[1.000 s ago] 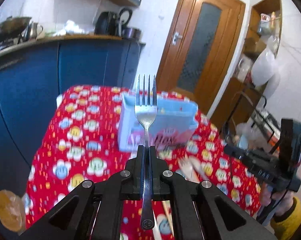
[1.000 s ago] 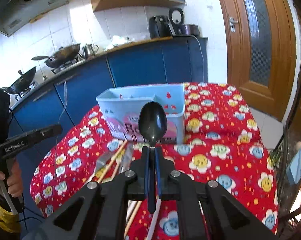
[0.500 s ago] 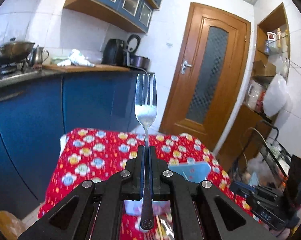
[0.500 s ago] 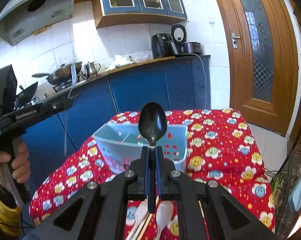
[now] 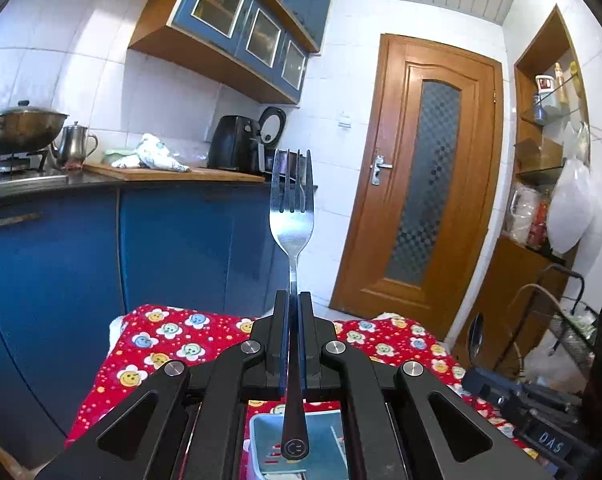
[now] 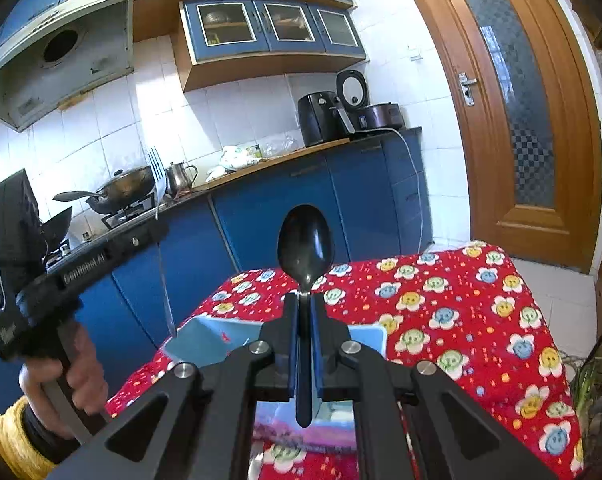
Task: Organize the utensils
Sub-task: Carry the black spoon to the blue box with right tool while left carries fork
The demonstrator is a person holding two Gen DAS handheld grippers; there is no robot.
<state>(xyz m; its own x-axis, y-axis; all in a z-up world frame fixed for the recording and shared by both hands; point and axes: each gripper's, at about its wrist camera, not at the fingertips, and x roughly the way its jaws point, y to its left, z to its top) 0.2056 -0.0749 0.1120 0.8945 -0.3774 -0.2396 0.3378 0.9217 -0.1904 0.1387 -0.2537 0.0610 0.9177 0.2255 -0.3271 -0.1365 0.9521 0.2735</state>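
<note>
Left wrist view: left tongs [image 5: 294,304] clamped tight on the handle of a silver metal fork [image 5: 292,236], no visible gap either side of the handle. Fork runs straight out along the fingers, tines up against the blue base cabinets [image 5: 181,248] and white wall tile. Handle end hangs back over a pale blue plastic utensil box [image 5: 261,432], which shows through the frame opening directly below. Box sits on the worktop under a red flower-print cloth [image 5: 173,344]. Brown wooden door with frosted glass panel [image 5: 425,196] at right. Other gripper's black body at the lower right edge; its tongs can't be seen from here.

Right wrist view: right tongs [image 6: 304,312] closed on the neck of a black plastic spoon [image 6: 305,248], pads pressed on both sides. Bowl of the spoon points up and forward, handle end drops back between the fingers. Same pale blue box [image 6: 205,340] just below and ahead of the tongs, mostly hidden by the frame, on the red cloth [image 6: 461,312]. At left, a hand [image 6: 69,372] with a yellow cuff holds the left gripper by its grip; fork [image 6: 157,176] sticks up from it, tines in front of the wok [image 6: 121,192] on the stove.
</note>
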